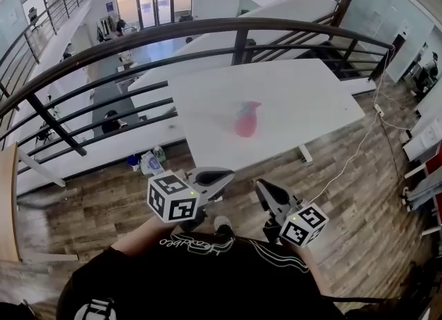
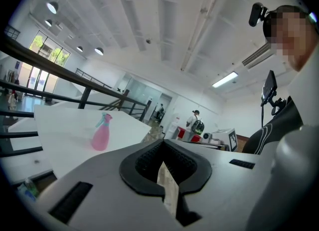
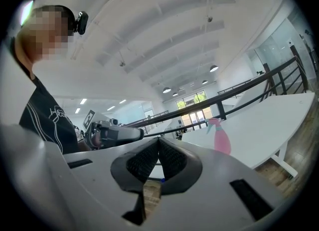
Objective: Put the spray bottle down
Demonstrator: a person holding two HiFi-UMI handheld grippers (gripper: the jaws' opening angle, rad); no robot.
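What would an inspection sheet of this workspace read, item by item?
Surface: white table, bare around the bottle.
Job's things: pink spray bottle stands upright on the table, held by nothing.
Clutter: nothing seen on the table; a few small items on the floor by its near left corner.
Grippers: left tongs shut and empty; right tongs shut and empty; both short of the table.
Cables: white cable trails over the wood floor from the table's right side.
Surroundings: black railing behind the table, with a lower level beyond it.
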